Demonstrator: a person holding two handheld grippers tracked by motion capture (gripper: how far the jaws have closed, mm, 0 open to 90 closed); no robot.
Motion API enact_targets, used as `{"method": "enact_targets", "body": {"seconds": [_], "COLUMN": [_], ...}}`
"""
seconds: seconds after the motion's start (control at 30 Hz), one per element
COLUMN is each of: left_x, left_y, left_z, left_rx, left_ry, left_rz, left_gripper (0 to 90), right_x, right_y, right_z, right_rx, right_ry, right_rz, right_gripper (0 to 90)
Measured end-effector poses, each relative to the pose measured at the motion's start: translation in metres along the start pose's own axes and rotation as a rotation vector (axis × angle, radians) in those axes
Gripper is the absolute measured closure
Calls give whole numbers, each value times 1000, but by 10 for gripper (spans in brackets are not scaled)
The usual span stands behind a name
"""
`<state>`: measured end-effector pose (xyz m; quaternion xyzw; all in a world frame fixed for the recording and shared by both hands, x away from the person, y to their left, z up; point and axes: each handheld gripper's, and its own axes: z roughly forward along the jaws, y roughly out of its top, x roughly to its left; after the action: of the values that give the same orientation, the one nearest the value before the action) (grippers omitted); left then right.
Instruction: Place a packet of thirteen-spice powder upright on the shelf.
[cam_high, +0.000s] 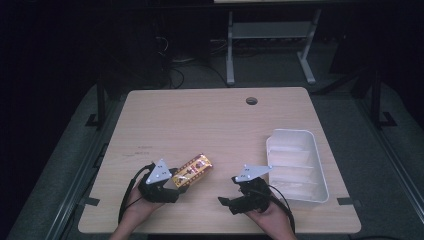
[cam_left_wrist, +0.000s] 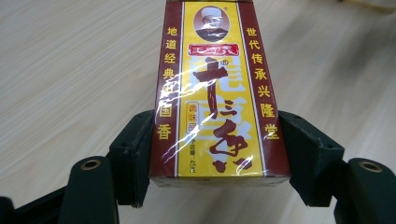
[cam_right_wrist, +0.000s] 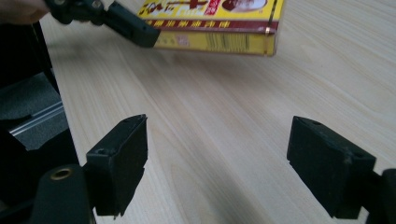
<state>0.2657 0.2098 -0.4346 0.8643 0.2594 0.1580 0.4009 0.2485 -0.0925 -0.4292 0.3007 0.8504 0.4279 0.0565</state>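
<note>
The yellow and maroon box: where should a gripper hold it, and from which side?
Across its two long narrow sides near the end, coming in along its length. The box is long and flat, and the left gripper is already shut on it this way, jaws against both maroon edges.

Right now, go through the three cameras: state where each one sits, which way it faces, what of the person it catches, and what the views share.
High view: fixed above the person's side, facing forward and down on the table; both hands, the left gripper, the right gripper and a white tray show.
Left gripper view: rides the left gripper, looking along its jaws at the clamped yellow box.
Right gripper view: rides the right gripper, jaws apart, facing across bare table toward the box.
Shared: all three see the yellow box.
</note>
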Motion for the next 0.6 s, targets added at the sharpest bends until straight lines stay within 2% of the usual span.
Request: {"method": "enact_targets", "body": {"seconds": [0.17,0.3,0.47,0.6], "left_x": [-16,-29,-41,-47], "left_y": [5,9,13,14], "left_z": [4,7,10,11], "left_rx": [-15,-25,-24,-32], "left_ry": [-42,-73,-97,-103], "left_rz": [33,60,98,111], "left_gripper": [323,324,324,324], "right_x": [-2,-4,-8,-11], "right_y": [1,1,0,-1], "right_z": [-1,-3,-4,-7], "right_rx": [-9,-25,-31,-54], "right_ry": [-1,-31,-31,-24], "right_rz": [24,40,71,93], "right_gripper": [192,170,171,180]}}
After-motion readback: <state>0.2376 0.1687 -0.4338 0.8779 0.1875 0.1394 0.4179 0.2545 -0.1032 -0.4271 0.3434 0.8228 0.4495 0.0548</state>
